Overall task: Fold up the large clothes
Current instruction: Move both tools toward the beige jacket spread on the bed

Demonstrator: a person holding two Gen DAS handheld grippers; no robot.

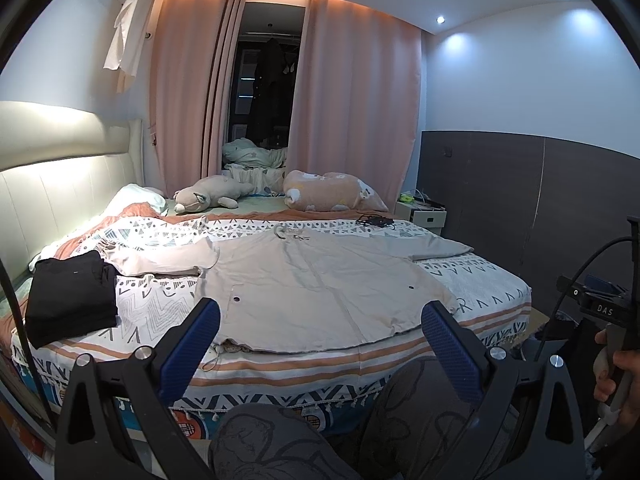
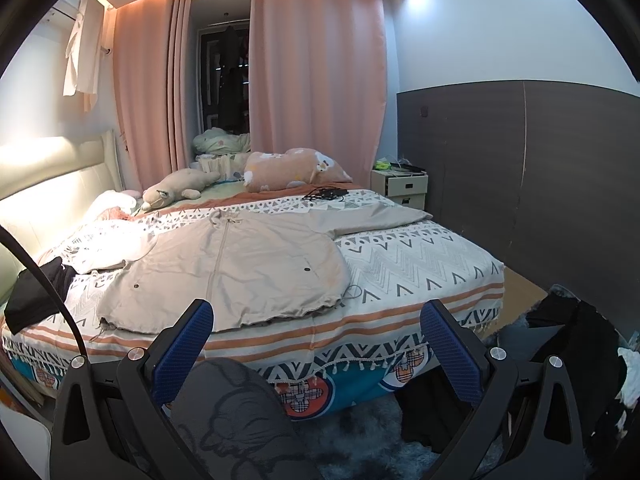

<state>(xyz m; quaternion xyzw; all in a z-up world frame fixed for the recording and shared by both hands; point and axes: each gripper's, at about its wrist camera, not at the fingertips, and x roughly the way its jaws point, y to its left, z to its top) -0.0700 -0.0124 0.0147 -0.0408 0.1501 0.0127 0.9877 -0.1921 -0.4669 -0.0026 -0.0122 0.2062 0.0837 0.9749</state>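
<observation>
**Q:** Jacket (image 1: 320,284), beige, zip-fronted: where does it lie, and how are the tools posed?

**A:** It lies spread flat, front up, on the patterned bedspread (image 1: 480,276), hem toward the near edge of the bed and sleeves out to either side. Both tools hover short of that edge, above the person's patterned trouser knees (image 1: 260,440), pointing across the bed toward the pink curtains (image 1: 352,100). The left hand-held gripper (image 1: 320,324) faces the hem; the right hand-held gripper (image 2: 318,322) sits further right, with the jacket to its left.

**Q:** What is cut off or unclear?

**A:** Only fingers of the right hand (image 1: 612,368) show, at the left view's right margin, wrapped round a handle; the left hand is out of frame. A folded black garment (image 1: 72,296) lies at the bed's left edge, partly cropped in the right view. Dark clothing (image 2: 576,344) heaped on the floor to the right is too dim to identify. A small tangle of black cable (image 1: 374,221) rests beyond the collar.

**Q:** And the jaws?

**A:** Both pairs of blue-padded fingers (image 1: 192,344) are spread wide, holding and touching nothing.
</observation>
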